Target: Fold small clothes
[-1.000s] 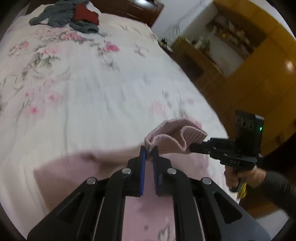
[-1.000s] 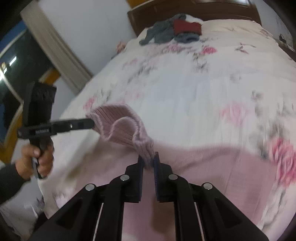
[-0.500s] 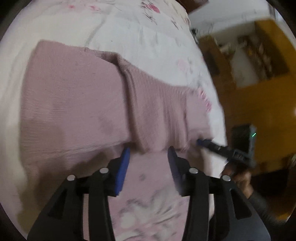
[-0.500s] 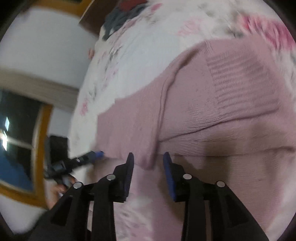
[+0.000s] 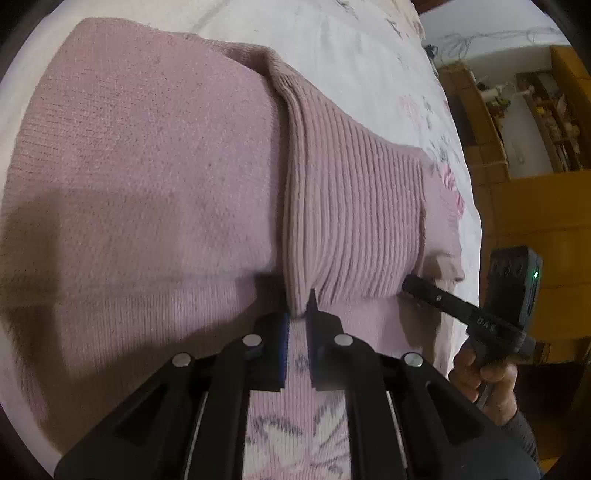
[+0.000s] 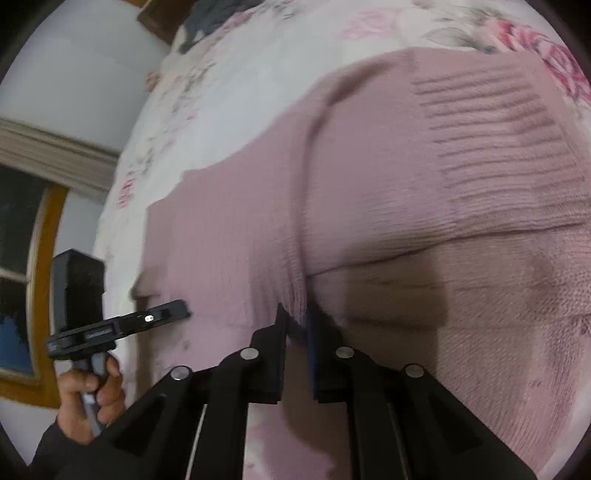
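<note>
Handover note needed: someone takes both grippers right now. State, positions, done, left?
Left gripper: jaws nearly shut, pinching the near corner of the ribbed band.
Right gripper: jaws narrow, at the near edge of the folded flap; the frame is blurred, so the grip cannot be told.
Pink sweater lies flat on the floral bedspread, with the ribbed band turned over on top of the body.
Done: first fold laid down.
Left: probably release, smooth, and fold again to make it compact. A dark clothes pile sits at the far end of the bed, likely next.
</note>
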`<action>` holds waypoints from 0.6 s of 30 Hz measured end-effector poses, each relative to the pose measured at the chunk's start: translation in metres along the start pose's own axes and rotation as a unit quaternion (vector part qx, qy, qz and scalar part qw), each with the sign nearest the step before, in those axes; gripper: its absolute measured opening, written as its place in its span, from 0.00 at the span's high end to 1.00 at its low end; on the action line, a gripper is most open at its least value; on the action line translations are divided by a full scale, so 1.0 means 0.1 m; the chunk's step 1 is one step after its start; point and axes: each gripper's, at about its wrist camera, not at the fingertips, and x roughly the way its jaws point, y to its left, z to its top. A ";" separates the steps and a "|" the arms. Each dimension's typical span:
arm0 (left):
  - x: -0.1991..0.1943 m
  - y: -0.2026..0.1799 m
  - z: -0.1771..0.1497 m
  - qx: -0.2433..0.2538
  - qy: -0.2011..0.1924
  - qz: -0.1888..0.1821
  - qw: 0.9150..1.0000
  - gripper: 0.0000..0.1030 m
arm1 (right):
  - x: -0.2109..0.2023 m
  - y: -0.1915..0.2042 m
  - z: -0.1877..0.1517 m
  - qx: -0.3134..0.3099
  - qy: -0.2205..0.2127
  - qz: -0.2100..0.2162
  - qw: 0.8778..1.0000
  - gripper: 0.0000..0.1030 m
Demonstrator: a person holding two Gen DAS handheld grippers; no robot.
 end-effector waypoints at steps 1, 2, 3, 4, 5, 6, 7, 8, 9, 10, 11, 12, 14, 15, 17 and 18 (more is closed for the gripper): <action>-0.09 -0.04 0.04 0.010 -0.012 0.003 1.000 0.88 | -0.06 0.03 0.01 -0.001 -0.008 0.006 1.000 0.83; -0.19 -0.08 0.06 0.020 -0.028 0.003 0.999 0.80 | -0.19 0.08 0.04 -0.007 -0.028 0.005 1.000 0.82; -0.33 -0.13 0.08 0.029 -0.048 -0.004 0.998 0.76 | -0.26 0.10 0.07 -0.012 -0.042 0.008 0.999 0.82; -0.42 -0.17 0.09 0.033 -0.066 -0.021 0.997 0.68 | -0.34 0.12 0.12 -0.013 -0.057 0.016 0.998 0.82; -0.49 -0.20 0.13 0.037 -0.081 -0.044 0.995 0.63 | -0.34 0.13 0.16 -0.011 -0.061 0.023 0.998 0.82; -0.51 -0.22 0.19 0.040 -0.092 -0.069 0.993 0.61 | -0.31 0.14 0.23 -0.007 -0.061 0.040 0.997 0.82; -0.47 -0.22 0.25 0.036 -0.091 -0.085 0.992 0.58 | -0.29 0.15 0.26 -0.004 -0.060 0.044 0.997 0.82; -0.39 -0.21 0.30 0.031 -0.083 -0.098 0.991 0.57 | -0.23 0.16 0.29 -0.001 -0.056 0.052 0.997 0.81; -0.25 -0.18 0.36 0.030 -0.068 -0.097 0.993 0.57 | -0.13 0.15 0.31 0.002 -0.043 0.068 0.997 0.81; -0.10 -0.12 0.39 0.026 -0.052 -0.075 0.995 0.57 | -0.03 0.14 0.32 0.004 -0.034 0.064 0.997 0.81; 0.00 -0.07 0.40 0.024 -0.039 -0.056 0.997 0.58 | 0.04 0.13 0.32 0.003 -0.029 0.050 0.998 0.84; 0.14 0.02 0.41 0.021 -0.023 -0.044 0.999 0.61 | 0.15 0.07 0.33 0.002 -0.020 0.026 0.999 0.95; 0.17 0.12 0.45 0.017 -0.022 -0.052 0.998 0.69 | 0.19 0.01 0.34 -0.009 -0.017 0.008 1.000 1.00; 0.12 0.16 0.46 0.005 -0.020 -0.068 0.997 0.69 | 0.15 0.01 0.34 -0.009 -0.019 0.010 1.000 0.99; -0.03 0.17 0.43 0.005 -0.037 -0.093 0.995 0.56 | 0.02 0.11 0.27 -0.023 -0.031 0.027 0.999 0.85; -0.13 0.16 0.38 0.017 -0.051 -0.104 0.993 0.52 | 0.01 0.15 0.23 -0.030 -0.031 0.035 0.998 0.79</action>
